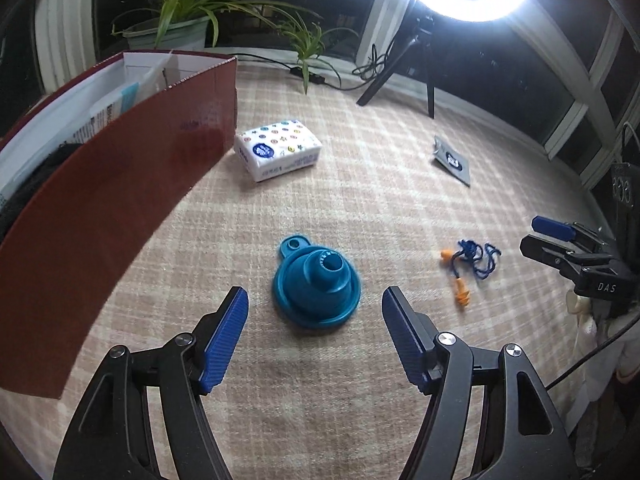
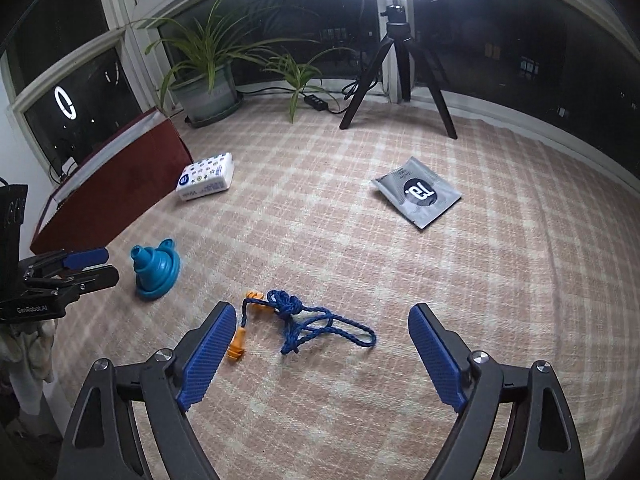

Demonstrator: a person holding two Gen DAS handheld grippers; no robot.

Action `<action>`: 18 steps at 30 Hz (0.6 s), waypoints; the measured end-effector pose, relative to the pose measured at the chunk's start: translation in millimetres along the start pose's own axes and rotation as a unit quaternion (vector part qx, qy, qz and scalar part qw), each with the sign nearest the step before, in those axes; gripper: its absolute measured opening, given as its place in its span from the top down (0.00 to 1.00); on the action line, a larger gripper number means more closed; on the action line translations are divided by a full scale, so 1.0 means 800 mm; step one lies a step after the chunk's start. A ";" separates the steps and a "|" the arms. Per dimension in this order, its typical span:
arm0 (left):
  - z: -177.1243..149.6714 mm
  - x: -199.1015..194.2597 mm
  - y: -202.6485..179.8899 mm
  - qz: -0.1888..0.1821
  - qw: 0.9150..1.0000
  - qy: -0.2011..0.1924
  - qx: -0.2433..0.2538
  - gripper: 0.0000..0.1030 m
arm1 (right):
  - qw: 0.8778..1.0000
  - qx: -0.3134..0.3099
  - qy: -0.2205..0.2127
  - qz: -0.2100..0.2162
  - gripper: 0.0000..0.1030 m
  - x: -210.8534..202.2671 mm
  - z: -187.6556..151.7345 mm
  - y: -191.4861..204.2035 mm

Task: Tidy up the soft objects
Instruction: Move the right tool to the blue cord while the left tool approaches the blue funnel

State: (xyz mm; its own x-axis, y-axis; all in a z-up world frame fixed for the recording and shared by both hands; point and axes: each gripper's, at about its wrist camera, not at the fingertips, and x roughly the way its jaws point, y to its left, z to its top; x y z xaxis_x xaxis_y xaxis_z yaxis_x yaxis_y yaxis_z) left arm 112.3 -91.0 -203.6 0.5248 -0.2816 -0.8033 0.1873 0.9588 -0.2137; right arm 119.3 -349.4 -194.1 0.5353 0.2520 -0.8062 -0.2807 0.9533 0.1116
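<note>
Both jaws spread wide and empty, the left gripper (image 1: 314,334) hovers over a teal collapsible silicone funnel (image 1: 317,282) — the right gripper (image 2: 318,350) over orange corded earplugs (image 2: 296,326) — apparently lined up for pickups.

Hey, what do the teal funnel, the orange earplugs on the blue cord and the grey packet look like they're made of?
Teal collapsible funnel: probably silicone or soft rubber; matte surface, stepped rings that look foldable.
Orange earplugs: likely soft rubber or silicone, with ribbed flanges; their blue cord looks like braided textile, since a twisted weave shows.
Grey flat packet: seems plastic or foil film; thin, slightly creased, faint sheen.
</note>
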 end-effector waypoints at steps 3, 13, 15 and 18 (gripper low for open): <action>0.000 0.004 -0.002 0.002 1.000 0.002 0.004 0.33 | 1.000 -0.001 0.007 0.002 0.17 0.008 -0.002 0.002; -0.002 0.019 0.000 0.006 1.000 0.007 0.006 0.33 | 0.999 -0.026 0.025 0.003 0.13 0.029 -0.015 0.012; -0.004 0.022 0.000 0.006 1.000 0.010 0.007 0.33 | 0.999 -0.039 0.029 -0.001 0.12 0.033 -0.019 0.016; -0.006 0.024 0.001 0.006 1.000 0.010 0.007 0.33 | 0.998 -0.053 0.030 -0.005 0.12 0.037 -0.023 0.022</action>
State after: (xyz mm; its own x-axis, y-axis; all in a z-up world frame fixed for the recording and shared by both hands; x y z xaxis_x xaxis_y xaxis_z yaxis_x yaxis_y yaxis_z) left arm 118.2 -95.6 -222.0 0.5106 -0.2697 -0.8164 0.1926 0.9613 -0.1971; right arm 115.6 -328.1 -227.1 0.4905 0.2286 -0.8409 -0.3591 0.9323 0.0440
